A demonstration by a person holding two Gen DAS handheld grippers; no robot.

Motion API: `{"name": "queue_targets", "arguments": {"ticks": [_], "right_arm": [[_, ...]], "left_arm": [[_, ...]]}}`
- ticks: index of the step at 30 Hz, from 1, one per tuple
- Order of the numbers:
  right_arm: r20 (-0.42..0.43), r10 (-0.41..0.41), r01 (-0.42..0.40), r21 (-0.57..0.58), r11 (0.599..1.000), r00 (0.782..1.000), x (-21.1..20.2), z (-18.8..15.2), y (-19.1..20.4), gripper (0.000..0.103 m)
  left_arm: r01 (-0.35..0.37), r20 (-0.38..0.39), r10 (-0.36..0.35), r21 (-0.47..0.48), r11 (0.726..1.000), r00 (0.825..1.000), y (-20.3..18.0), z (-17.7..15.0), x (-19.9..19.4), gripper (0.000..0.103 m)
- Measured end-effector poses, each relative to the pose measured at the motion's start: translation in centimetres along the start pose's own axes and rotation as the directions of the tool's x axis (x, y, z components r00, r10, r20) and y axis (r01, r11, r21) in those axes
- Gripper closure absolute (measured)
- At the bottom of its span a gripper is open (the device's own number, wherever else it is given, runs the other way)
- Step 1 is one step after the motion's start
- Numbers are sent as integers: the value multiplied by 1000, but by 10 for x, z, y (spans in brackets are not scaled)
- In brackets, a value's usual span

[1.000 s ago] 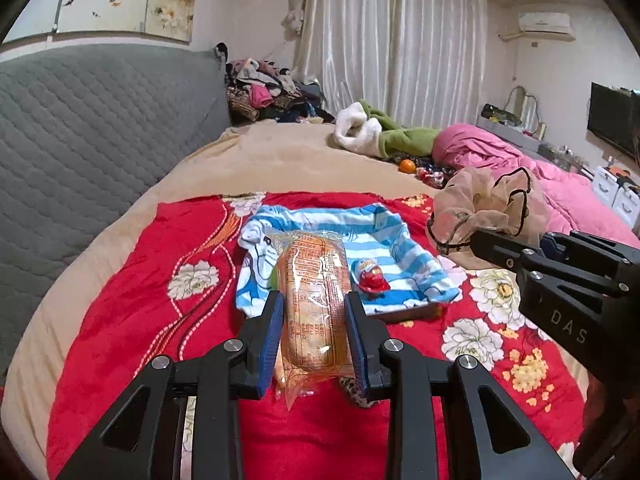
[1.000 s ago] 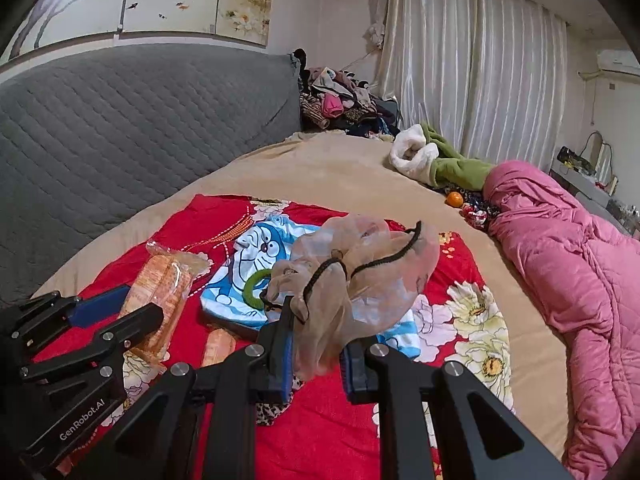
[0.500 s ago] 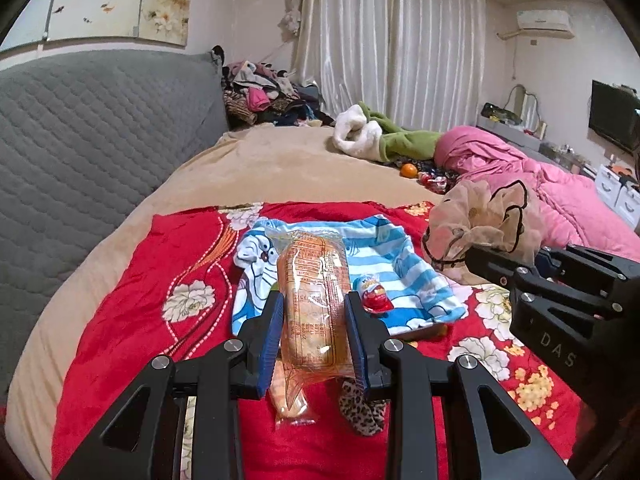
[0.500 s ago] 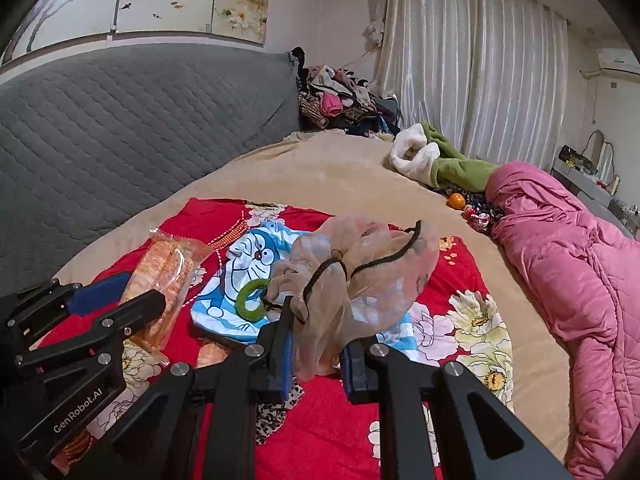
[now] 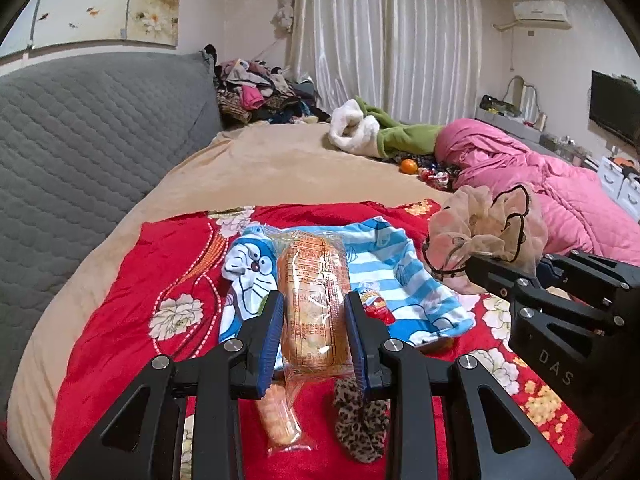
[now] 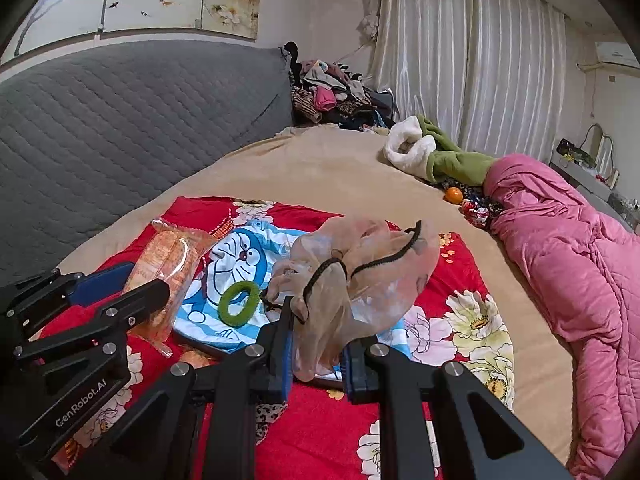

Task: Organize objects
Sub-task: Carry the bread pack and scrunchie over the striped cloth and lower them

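Both tongs clenched: left tongs (image 5: pixel 314 330) around snack packet (image 5: pixel 314 304), right tongs (image 6: pixel 318 350) around sheer scrunchie (image 6: pixel 360 276).

A left claw (image 5: pixel 314 330) with blue pads grips a clear-wrapped orange snack packet (image 5: pixel 314 300) from both sides, above a bed. Below it, a red floral blanket (image 5: pixel 160 264) carries a blue striped cartoon-cat shirt (image 5: pixel 384 276), a second small orange packet (image 5: pixel 280 420) and a leopard-print scrunchie (image 5: pixel 360 424). At right, the right claw (image 5: pixel 516 268) clamps a sheer beige scrunchie with black trim (image 5: pixel 484 232). Farther back lie a pink quilt (image 5: pixel 560 192), a small orange fruit (image 5: pixel 408 166) and a grey quilted headboard (image 5: pixel 88 136).
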State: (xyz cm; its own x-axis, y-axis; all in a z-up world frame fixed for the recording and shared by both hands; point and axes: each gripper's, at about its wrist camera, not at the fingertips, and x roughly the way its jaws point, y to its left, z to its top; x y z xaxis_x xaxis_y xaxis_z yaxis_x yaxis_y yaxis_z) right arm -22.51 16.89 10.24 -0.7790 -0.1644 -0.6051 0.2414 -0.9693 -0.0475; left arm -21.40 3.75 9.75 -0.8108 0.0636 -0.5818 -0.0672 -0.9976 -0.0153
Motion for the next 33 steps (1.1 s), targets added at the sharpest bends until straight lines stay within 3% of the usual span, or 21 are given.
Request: {"name": "queue_targets", "arguments": {"ticks": [23,33], "right_arm": [[-38,-10,11,23,1000,999,77,14,-22,85],[-92,-10,14,40,999,996,130,12,-33,85]], "left_arm": [[-29,-49,27,-26,999,998,6,17,91,71],[-41,-99,37,-31,999,994,8,14,143,71]]}}
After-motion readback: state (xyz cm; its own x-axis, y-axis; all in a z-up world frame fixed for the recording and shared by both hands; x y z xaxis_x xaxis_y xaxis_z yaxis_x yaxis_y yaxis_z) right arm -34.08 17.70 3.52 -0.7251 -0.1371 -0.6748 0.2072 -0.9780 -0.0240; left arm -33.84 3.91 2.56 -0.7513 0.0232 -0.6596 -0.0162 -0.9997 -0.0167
